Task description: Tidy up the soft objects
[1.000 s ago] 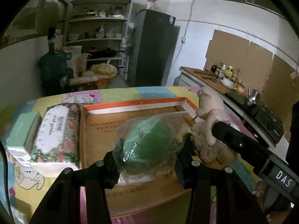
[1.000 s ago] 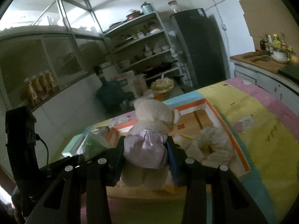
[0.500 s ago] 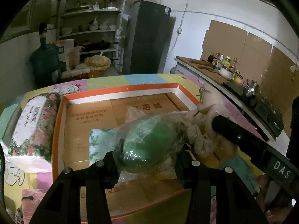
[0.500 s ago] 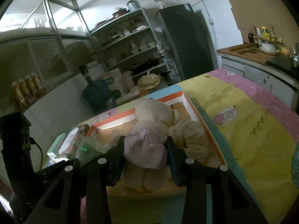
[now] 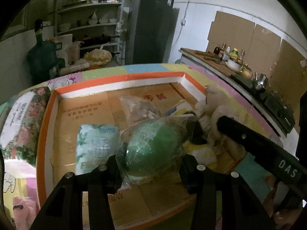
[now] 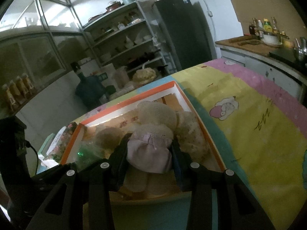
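My left gripper (image 5: 151, 169) is shut on a green ball wrapped in a clear plastic bag (image 5: 153, 149), held low over the floor of the orange-rimmed cardboard box (image 5: 122, 77). My right gripper (image 6: 149, 158) is shut on a cream teddy bear in a lilac dress (image 6: 151, 145), down inside the same box (image 6: 201, 122) at its right side. In the left wrist view the bear (image 5: 213, 111) shows beside the right gripper's black arm (image 5: 259, 145). A pale tissue pack (image 5: 96, 143) and a crumpled clear bag (image 5: 138, 109) lie in the box.
A flowered tissue pack (image 5: 23, 122) lies left of the box on the pastel cartoon cloth (image 6: 249, 115). Another cream plush (image 6: 191, 136) rests against the box's right wall. A counter with bottles and a stove (image 5: 268, 95) runs along the right; shelves and a fridge stand behind.
Both grippers have sunk and moved forward into the box with their loads; the green ball now hangs near the box floor, and the bear sits lower beside the other plush.
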Demonstrator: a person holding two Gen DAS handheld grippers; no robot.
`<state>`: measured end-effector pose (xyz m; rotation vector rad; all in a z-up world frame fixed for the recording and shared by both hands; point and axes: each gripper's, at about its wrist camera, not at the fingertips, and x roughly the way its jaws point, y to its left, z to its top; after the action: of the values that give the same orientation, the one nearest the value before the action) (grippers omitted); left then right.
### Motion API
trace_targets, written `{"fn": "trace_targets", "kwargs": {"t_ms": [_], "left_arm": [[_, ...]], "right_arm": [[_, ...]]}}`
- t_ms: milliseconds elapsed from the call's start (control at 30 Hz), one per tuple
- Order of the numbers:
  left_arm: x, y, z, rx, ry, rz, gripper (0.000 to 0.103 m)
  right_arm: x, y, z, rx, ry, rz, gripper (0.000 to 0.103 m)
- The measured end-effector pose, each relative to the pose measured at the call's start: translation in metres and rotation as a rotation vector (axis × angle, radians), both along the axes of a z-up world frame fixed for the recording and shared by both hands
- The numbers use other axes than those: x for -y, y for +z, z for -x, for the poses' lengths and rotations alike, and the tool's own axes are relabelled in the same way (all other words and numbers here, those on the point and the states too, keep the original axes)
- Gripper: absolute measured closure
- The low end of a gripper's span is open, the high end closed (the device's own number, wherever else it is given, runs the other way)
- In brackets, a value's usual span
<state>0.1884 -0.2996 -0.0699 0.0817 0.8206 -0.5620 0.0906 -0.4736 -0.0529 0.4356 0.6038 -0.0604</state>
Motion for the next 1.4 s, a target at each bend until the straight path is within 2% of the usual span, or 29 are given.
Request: {"fn": "trace_targets", "kwargs": {"t_ms": [533,833,1000,1400], "left_arm": [[0.0,0.001,-0.002,-0.017,-0.006,0.028,0.054],[0.002,0.001,-0.002,-0.017,-0.007,0.025,0.049],[0.002,0.004,0.002,-0.012,-0.016,0.033,0.039],[-0.003,0.017,0.009,0.013,-0.026,0.048,0.037]], "right_arm": [[0.001,-0.005,-0.008,-0.02,0.001,0.015,0.056],[0.002,-0.005,-0.008,-0.017,0.002,0.016,0.054],[0.001,-0.002,-0.008,-0.012,0.001,0.015,0.051],[-0.003,0.009,-0.001,0.016,-0.003,0.021,0.047]]}}
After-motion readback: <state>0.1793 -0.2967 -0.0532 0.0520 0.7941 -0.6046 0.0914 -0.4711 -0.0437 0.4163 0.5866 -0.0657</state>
